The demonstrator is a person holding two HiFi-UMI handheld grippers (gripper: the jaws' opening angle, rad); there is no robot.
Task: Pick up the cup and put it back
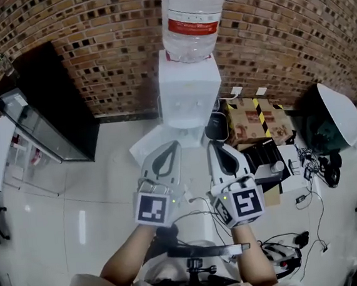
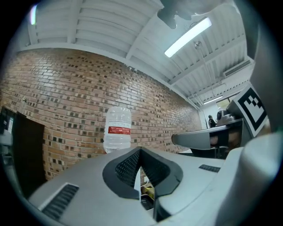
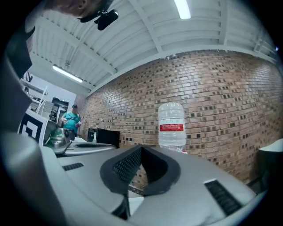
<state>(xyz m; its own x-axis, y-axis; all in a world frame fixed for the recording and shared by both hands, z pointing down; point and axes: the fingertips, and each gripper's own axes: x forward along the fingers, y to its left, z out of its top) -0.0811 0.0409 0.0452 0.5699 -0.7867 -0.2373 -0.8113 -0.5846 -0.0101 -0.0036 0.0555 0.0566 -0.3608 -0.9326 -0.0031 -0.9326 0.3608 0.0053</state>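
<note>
I cannot make out a cup in any view. A white water dispenser with a big clear bottle stands against the brick wall straight ahead. My left gripper and right gripper are held side by side above the floor, short of the dispenser and pointing at it. Both are shut with nothing between their jaws. In the left gripper view the left gripper's tips meet below the bottle. In the right gripper view the right gripper is also closed, and the bottle shows beyond it.
A black cabinet stands at the left by the wall. Right of the dispenser lie a taped cardboard box, a dark bin with a white lid and cables on the floor. A person in a teal shirt stands far off.
</note>
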